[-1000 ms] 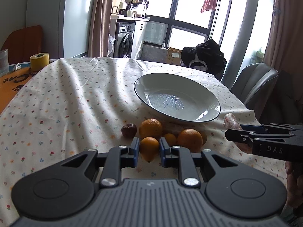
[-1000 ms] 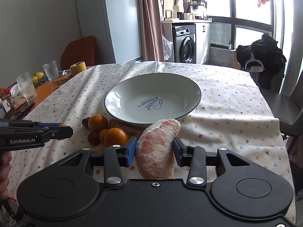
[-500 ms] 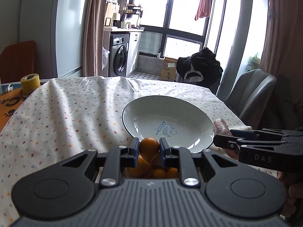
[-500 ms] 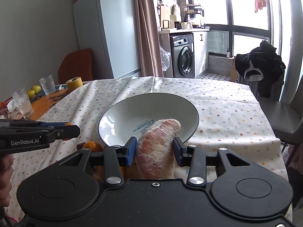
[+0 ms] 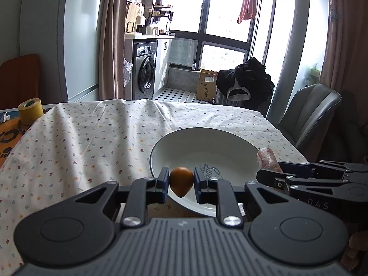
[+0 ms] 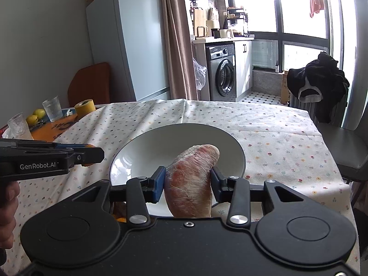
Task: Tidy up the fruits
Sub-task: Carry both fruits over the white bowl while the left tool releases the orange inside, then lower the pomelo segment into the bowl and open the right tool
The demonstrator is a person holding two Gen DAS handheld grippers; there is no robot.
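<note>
Claws: left claw [image 5: 181, 181] clamps one orange [image 5: 181, 181]; right claw [image 6: 188, 183] clamps one wrapped fruit [image 6: 192, 179] over one plate [image 6: 234, 145].

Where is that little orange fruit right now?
The small orange is clamped in the left gripper, held above the near rim of the white plate, left of the wrapped sweet potato.

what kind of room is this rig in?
Likely a home kitchen-dining area: a dining table under a floral tablecloth, a fridge, and a washing machine below a counter by the window.
</note>
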